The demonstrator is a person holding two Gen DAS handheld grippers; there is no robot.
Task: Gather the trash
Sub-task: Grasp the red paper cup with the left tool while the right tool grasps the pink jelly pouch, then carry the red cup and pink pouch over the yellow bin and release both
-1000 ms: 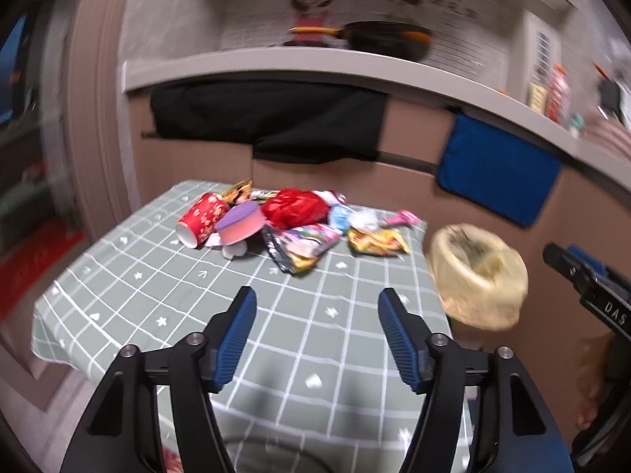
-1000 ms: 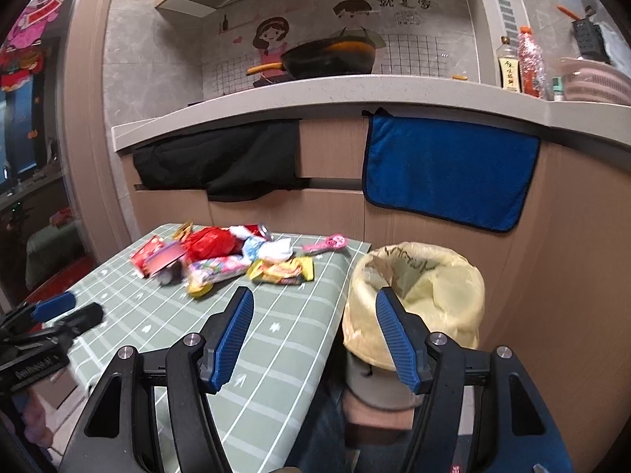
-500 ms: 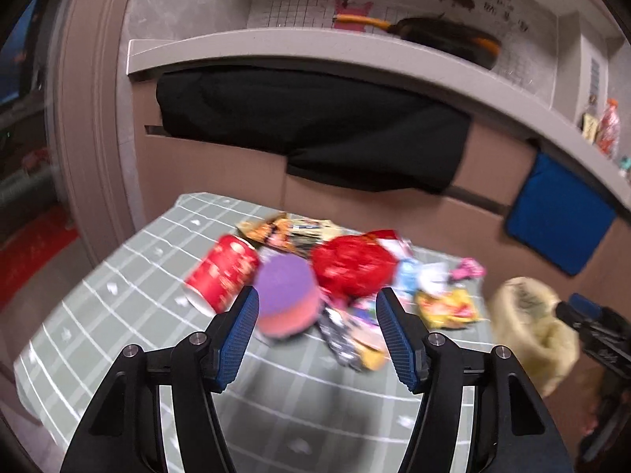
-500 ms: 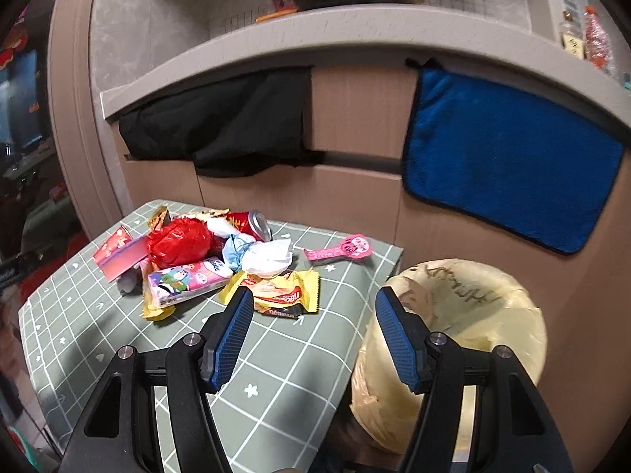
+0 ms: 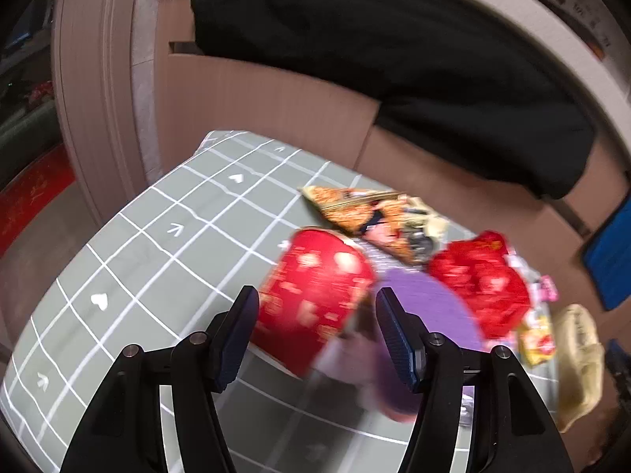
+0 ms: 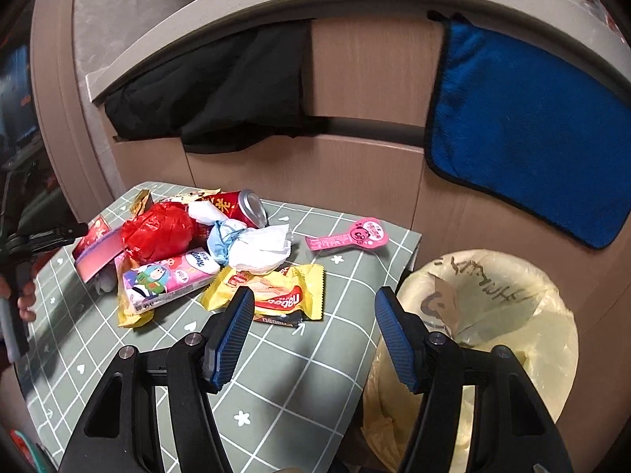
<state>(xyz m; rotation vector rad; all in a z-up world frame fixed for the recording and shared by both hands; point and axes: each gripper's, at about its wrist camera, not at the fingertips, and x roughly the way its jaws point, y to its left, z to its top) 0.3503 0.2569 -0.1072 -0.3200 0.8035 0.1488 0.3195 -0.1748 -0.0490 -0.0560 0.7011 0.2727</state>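
Note:
A pile of trash lies on the green grid tablecloth (image 6: 276,374). My left gripper (image 5: 317,327) is open, its jaws on either side of a red paper cup (image 5: 315,295) lying on its side, beside a purple-lidded cup (image 5: 430,315), a red plastic bag (image 5: 481,280) and an orange snack wrapper (image 5: 366,209). My right gripper (image 6: 311,331) is open and empty, above a yellow wrapper (image 6: 276,295). A pink packet (image 6: 169,276), white tissue (image 6: 260,248), red can (image 6: 240,205) and pink tag (image 6: 351,236) lie beyond. The bin with a yellow liner (image 6: 493,315) stands at the table's right.
A wooden counter front backs the table, with a black cloth (image 6: 221,90) and a blue towel (image 6: 524,126) hanging on it. The floor with a red mat (image 5: 31,197) lies to the left of the table. The left gripper shows at the left edge of the right wrist view (image 6: 35,236).
My left gripper has moved forward and down to the red cup, which now sits between its jaws. My right gripper has moved closer to the table and the yellow wrapper.

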